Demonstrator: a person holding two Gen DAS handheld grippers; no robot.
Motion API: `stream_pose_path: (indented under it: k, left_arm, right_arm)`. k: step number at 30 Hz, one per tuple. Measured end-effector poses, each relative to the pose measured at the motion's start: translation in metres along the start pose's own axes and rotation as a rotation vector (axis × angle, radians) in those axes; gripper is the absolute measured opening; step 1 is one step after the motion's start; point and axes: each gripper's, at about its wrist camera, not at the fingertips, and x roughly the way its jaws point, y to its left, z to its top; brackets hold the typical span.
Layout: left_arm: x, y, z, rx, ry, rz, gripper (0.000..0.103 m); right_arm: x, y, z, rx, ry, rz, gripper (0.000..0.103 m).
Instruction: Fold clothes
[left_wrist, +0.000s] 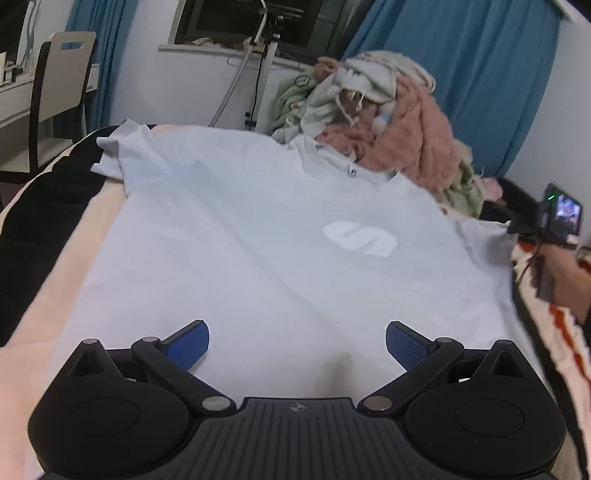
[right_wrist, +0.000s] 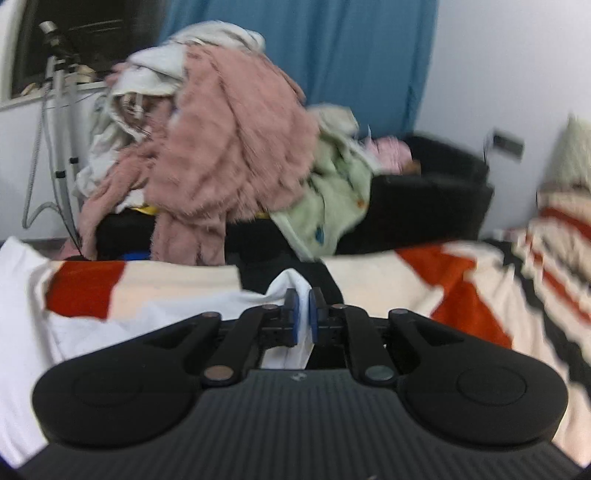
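Nearest my left wrist camera, my left gripper (left_wrist: 297, 345) stands wide open, blue pads (left_wrist: 190, 345) well apart with nothing between them, low over the hem end of the T-shirt (left_wrist: 258, 236). I see the shirt spread flat on the blanket (left_wrist: 48, 258), collar at the far end, a pale logo (left_wrist: 360, 238) on the chest. Beyond the collar sits a clothes pile (left_wrist: 388, 122). At the right edge a hand (left_wrist: 565, 277) holds my other tool beside the shirt's sleeve.

From the right wrist, my right gripper (right_wrist: 303, 314) is nearly closed, pinching a fold of white shirt fabric (right_wrist: 295, 288) between its pads. Striped blanket (right_wrist: 461, 288) lies under it; the pile (right_wrist: 229, 147) spills from a black bin (right_wrist: 436, 206) behind. This view is blurred.
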Motion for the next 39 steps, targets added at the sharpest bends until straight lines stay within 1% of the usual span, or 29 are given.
stream_pose_path:
  k: [1, 2, 3, 4, 9, 12, 14, 18, 19, 20, 22, 23, 24, 27, 31, 33, 36, 39]
  left_arm:
    - [0.004, -0.002, 0.0, 0.016, -0.001, 0.003, 0.103]
    - [0.007, -0.005, 0.0, 0.03, -0.004, 0.006, 0.103]
    - [0.009, -0.007, 0.0, 0.043, -0.007, 0.009, 0.103]
    - [0.012, -0.009, 0.0, 0.056, -0.011, 0.012, 0.103]
    - [0.003, -0.017, -0.006, 0.094, -0.026, -0.019, 0.102]
    - [-0.015, -0.021, -0.013, 0.144, -0.046, -0.037, 0.102]
    - [-0.03, -0.021, -0.018, 0.144, -0.047, -0.064, 0.102]
    - [-0.063, -0.016, -0.026, 0.093, -0.028, -0.109, 0.1]
    - [-0.072, -0.014, -0.029, 0.08, -0.023, -0.119, 0.1]
    - [-0.079, -0.013, -0.032, 0.081, -0.018, -0.125, 0.1]
    - [-0.094, -0.012, -0.039, 0.09, -0.009, -0.136, 0.1]
    - [-0.101, -0.012, -0.042, 0.095, -0.005, -0.142, 0.1]
    - [-0.108, -0.011, -0.046, 0.1, 0.0, -0.148, 0.1]
    - [-0.125, -0.019, -0.056, 0.153, -0.021, -0.155, 0.101]
    - [-0.135, -0.034, -0.064, 0.218, -0.048, -0.158, 0.101]
    - [-0.135, -0.038, -0.066, 0.223, -0.04, -0.184, 0.101]
    - [-0.135, -0.044, -0.068, 0.227, -0.025, -0.226, 0.101]
    - [-0.134, -0.05, -0.072, 0.229, -0.004, -0.274, 0.098]
  right_arm:
    - [-0.002, -0.007, -0.002, 0.04, 0.007, 0.005, 0.037]
    - [-0.007, -0.013, -0.003, 0.088, 0.005, 0.016, 0.064]
    - [-0.016, -0.017, -0.006, 0.118, -0.002, 0.027, 0.083]
    - [-0.027, -0.019, -0.009, 0.135, -0.014, 0.039, 0.085]
    - [-0.116, -0.024, -0.02, 0.159, -0.067, 0.116, 0.085]
    - [-0.195, -0.03, -0.044, 0.193, -0.098, 0.148, 0.085]
    - [-0.25, -0.033, -0.062, 0.219, -0.119, 0.167, 0.085]
    - [-0.359, -0.041, -0.098, 0.27, -0.16, 0.206, 0.085]
    - [-0.383, -0.041, -0.107, 0.273, -0.148, 0.213, 0.085]
    - [-0.396, -0.038, -0.113, 0.264, -0.14, 0.223, 0.085]
    - [-0.409, -0.033, -0.123, 0.234, -0.147, 0.249, 0.087]
    - [-0.416, -0.03, -0.128, 0.22, -0.151, 0.262, 0.09]
    - [-0.423, -0.027, -0.133, 0.205, -0.154, 0.275, 0.09]
    - [-0.444, -0.019, -0.148, 0.161, -0.165, 0.314, 0.09]
    - [-0.471, -0.008, -0.167, 0.102, -0.179, 0.367, 0.09]
    - [-0.485, -0.003, -0.177, 0.072, -0.185, 0.392, 0.09]
    - [-0.48, -0.007, -0.186, 0.092, -0.175, 0.375, 0.09]
    - [-0.471, -0.018, -0.19, 0.143, -0.153, 0.347, 0.09]
